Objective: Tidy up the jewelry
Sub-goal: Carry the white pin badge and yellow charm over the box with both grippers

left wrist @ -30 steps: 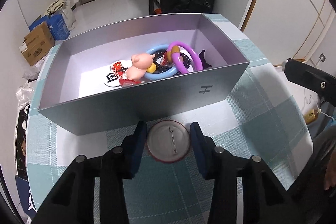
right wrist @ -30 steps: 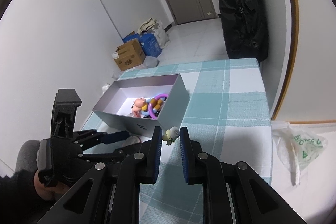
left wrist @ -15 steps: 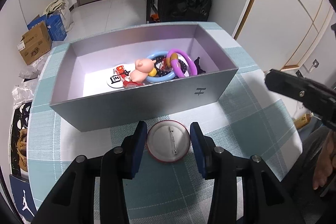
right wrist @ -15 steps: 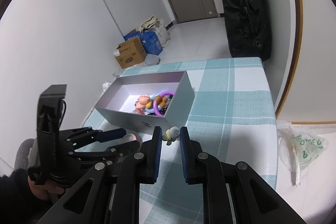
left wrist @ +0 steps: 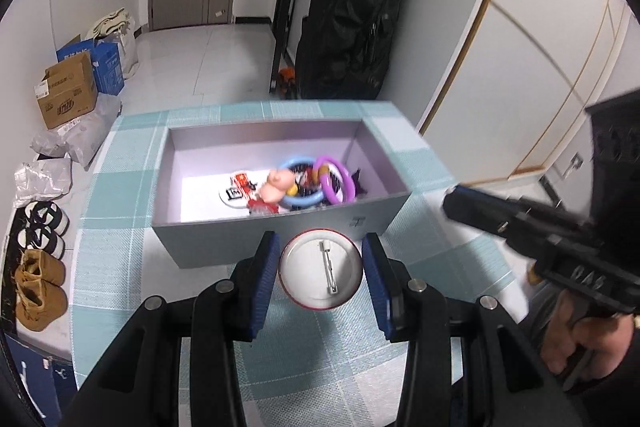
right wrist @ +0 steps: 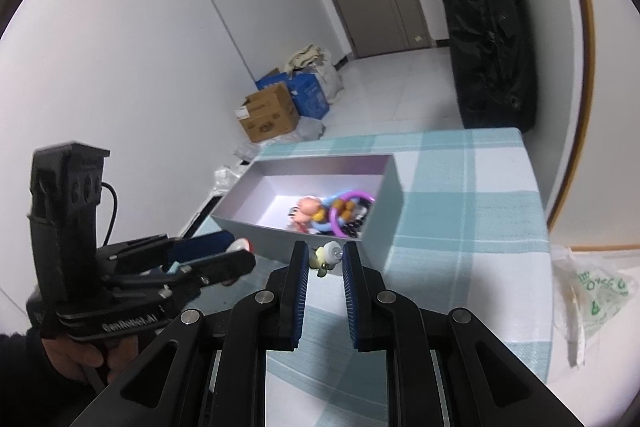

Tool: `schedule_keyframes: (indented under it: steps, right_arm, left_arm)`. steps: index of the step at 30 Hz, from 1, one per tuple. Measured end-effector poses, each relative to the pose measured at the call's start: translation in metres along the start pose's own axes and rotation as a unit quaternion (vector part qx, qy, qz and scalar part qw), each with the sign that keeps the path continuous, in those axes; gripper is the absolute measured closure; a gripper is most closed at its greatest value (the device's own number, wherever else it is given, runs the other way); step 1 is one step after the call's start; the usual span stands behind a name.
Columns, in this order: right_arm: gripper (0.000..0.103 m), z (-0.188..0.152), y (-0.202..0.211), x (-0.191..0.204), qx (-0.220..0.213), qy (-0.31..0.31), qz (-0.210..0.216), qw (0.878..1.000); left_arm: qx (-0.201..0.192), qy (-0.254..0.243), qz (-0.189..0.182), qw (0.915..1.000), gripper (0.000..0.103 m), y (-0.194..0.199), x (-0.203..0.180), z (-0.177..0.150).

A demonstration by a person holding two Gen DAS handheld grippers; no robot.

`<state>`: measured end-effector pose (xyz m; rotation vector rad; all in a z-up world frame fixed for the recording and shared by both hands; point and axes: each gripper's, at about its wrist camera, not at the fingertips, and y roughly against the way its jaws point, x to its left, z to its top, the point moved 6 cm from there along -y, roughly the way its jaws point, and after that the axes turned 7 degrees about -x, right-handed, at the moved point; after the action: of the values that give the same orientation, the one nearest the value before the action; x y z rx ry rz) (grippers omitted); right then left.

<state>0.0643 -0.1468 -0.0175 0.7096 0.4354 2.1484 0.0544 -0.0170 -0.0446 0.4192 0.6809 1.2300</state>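
My left gripper point(left wrist: 321, 259) is shut on a round pin badge point(left wrist: 321, 269), whose white back and pin face the camera; it hangs above the checked tablecloth point(left wrist: 120, 251), just in front of the grey open box point(left wrist: 224, 239). Inside the box lie a blue ring point(left wrist: 300, 201), a purple ring point(left wrist: 338, 181), a pink figure point(left wrist: 276, 185) and a white badge point(left wrist: 234, 193). In the right wrist view, my right gripper point(right wrist: 326, 259) is shut on a small pale charm point(right wrist: 326, 254) near the box's point(right wrist: 384, 215) near corner. The left gripper point(right wrist: 236, 253) shows there too.
Cardboard and blue boxes point(left wrist: 76, 87) stand on the floor beyond the table, shoes point(left wrist: 40, 255) at its left. A black bag point(left wrist: 352, 23) hangs at the back. A plastic bag point(right wrist: 592, 291) lies off the table's right edge point(right wrist: 540, 211). A hand point(left wrist: 584, 339) holds the right gripper.
My left gripper has risen with the badge still in it, so the box sits farther away and lower in its view. The right gripper has come further into the left view.
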Motion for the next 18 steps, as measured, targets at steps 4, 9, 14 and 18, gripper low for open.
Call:
schedule_keyframes:
  steps: [4, 9, 14, 18]
  right_arm:
    - [0.087, 0.0, -0.006, 0.006, 0.002, 0.006, 0.007, 1.0]
    - [0.087, 0.006, -0.011, 0.012, -0.006, 0.003, 0.02, 1.0]
    - [0.087, 0.017, -0.023, 0.019, -0.007, 0.016, 0.032, 0.999]
    - [0.087, 0.022, -0.032, 0.024, -0.003, 0.021, 0.039, 0.999]
  left_arm:
    - [-0.023, 0.021, -0.017, 0.9994, 0.066, 0.007, 0.004, 0.01]
    - [-0.044, 0.031, -0.028, 0.9982, 0.066, 0.009, 0.012, 0.016]
    - [-0.056, 0.056, -0.032, 0.9963, 0.066, 0.007, 0.025, 0.025]
    - [-0.062, 0.065, -0.047, 0.9948, 0.066, 0.006, 0.031, 0.033]
